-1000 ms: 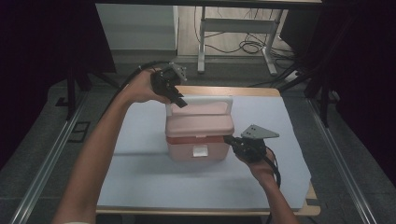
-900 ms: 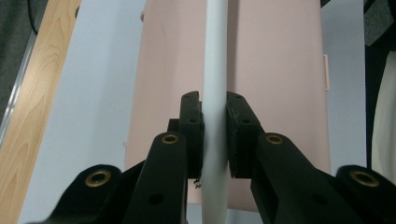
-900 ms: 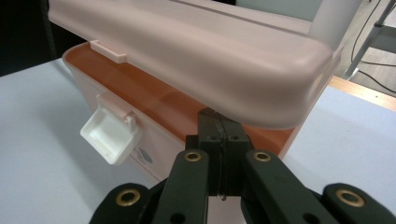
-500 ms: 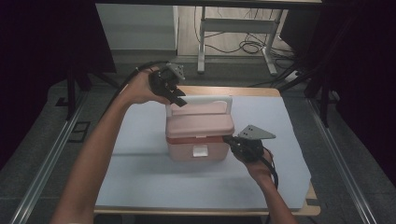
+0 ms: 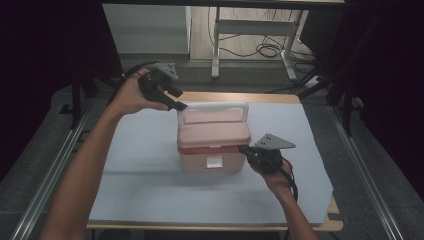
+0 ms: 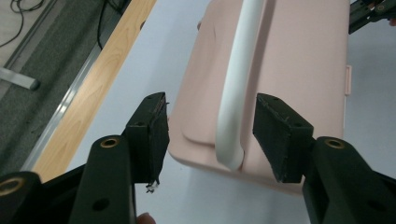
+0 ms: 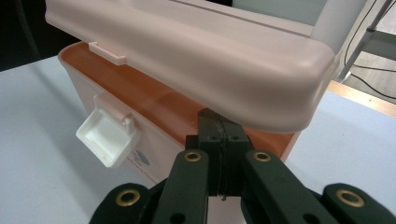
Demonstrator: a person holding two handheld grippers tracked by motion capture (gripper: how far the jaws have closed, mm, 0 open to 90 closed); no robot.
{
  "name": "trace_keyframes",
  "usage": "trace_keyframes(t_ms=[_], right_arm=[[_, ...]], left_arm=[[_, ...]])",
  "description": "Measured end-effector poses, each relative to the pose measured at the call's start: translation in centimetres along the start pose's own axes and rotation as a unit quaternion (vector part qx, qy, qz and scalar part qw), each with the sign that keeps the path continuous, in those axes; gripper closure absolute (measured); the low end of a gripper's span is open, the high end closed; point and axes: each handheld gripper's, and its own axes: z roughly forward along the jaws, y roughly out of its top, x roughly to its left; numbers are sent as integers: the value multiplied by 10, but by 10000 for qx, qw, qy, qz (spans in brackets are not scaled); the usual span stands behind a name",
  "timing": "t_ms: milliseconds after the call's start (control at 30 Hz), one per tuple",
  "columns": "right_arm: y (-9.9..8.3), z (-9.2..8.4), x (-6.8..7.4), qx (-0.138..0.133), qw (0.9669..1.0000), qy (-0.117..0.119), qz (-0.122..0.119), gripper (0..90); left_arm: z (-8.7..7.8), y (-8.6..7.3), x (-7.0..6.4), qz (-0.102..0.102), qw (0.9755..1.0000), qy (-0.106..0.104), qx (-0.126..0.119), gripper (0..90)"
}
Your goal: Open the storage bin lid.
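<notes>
Risking a slammed lid [image 7: 187,51] on the pink storage box [image 5: 214,145] mid-surface [image 5: 145,190]: left tongs [image 6: 210,135] just opened, straddling the white handle [image 6: 236,93] ungripped; right tongs [image 7: 219,135], shut and empty, wedged under the rim.

Lab or recording studio setup, not a home. Wooden table [image 5: 280,98] covered with a pale blue sheet [image 5: 150,180], black curtains [image 5: 45,45] on both sides, metal rails [image 5: 55,165] along grey carpet, a bare metal stand [image 5: 250,35] with loose cables [image 5: 260,50] behind.
</notes>
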Motion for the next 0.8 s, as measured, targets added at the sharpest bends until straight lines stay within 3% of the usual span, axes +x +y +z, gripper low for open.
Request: trace_keyframes(t_ms=[233, 333, 800], right_arm=[[1, 0, 0, 16, 10000, 6, 10, 895], [1, 0, 0, 17, 10000, -1, 13, 895], [2, -1, -1, 57, 10000, -9, 8, 895]], left_arm=[[-10, -33, -6, -330, 9993, -12, -201, 453], [-10, -45, -11, -377, 9989, -61, -255, 461], [18, -94, -30, -681, 9967, -103, -420, 476]])
